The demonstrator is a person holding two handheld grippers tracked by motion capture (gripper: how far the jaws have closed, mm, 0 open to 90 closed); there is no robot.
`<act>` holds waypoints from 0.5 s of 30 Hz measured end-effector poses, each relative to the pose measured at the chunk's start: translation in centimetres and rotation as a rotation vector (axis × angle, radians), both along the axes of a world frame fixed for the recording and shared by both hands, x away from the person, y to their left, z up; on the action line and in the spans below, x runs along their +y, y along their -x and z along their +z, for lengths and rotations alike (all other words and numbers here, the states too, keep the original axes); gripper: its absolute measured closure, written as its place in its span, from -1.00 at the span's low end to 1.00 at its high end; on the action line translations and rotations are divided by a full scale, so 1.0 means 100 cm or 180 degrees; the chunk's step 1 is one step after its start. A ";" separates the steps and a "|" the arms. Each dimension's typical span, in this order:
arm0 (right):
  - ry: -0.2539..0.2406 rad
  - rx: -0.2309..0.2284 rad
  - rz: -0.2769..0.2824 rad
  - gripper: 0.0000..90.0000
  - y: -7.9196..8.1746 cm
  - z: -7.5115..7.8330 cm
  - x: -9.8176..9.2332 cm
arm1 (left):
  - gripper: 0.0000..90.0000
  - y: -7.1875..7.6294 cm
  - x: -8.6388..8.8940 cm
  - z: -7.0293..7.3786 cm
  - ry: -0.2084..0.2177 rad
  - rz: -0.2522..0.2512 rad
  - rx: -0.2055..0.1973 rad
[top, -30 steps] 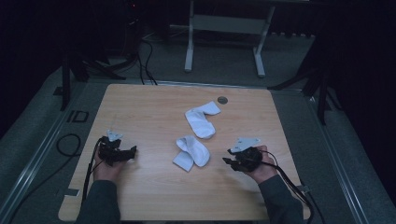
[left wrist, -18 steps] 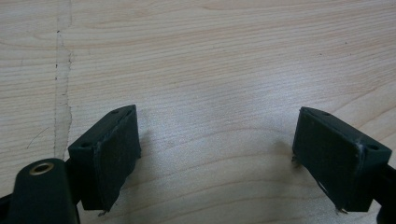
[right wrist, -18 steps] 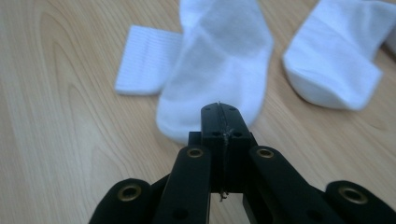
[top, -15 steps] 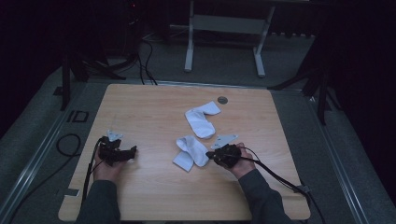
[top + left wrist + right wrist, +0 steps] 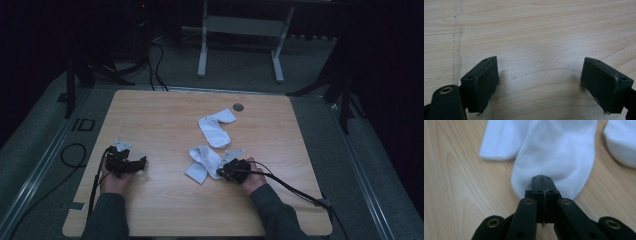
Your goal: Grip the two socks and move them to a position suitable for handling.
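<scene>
Wooden counter (image 5: 165, 125) seen from above, with two white socks near its centre. The near sock (image 5: 204, 161) lies folded, its near-right end touching the right gripper (image 5: 220, 172), held in the person's right hand (image 5: 250, 175). In the right gripper view the jaws are pressed together with no gap between them, their tips lying over the rounded end of the near sock (image 5: 559, 152); whether cloth is pinched between them cannot be told. A second lobe of the same sock extends to the far left of that view, and the edge of the far sock (image 5: 621, 142) appears at the far right. In the high view the far sock (image 5: 216, 129) lies just beyond the near sock, close to it. A small round grommet (image 5: 238, 107) is set into the counter farther back. The left gripper (image 5: 144, 161), held in the left hand (image 5: 114, 181), rests at the near left, well apart from both socks. In the left gripper view its jaws stand wide, with bare wood (image 5: 536, 37) between them. A cable (image 5: 295, 187) trails from the right gripper toward the near right edge.
</scene>
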State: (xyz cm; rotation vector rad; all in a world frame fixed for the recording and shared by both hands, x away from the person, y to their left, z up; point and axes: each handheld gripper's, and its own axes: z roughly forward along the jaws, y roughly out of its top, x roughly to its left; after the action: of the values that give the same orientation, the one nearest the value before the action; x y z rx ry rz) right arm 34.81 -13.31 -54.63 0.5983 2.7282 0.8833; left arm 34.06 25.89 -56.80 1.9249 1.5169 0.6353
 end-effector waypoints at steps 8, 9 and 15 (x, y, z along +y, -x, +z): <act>0.0038 0.0044 0.0042 0.99 0.005 0.001 -0.007 | -0.67 0.000 0.000 0.000 0.0003 -0.0004 0.0000; 0.0023 0.0059 0.0028 0.99 0.006 0.001 -0.010 | -0.67 0.000 0.000 0.000 0.0002 -0.0004 0.0001; 0.0023 0.0109 -0.0001 0.99 0.011 0.002 -0.024 | -0.66 0.000 0.000 0.000 0.0002 -0.0001 0.0001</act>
State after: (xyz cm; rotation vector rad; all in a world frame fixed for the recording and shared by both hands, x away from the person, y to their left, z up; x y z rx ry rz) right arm 33.74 -15.73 -54.46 0.6180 2.7606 0.8705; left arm 34.03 25.85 -56.80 1.9249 1.5168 0.6344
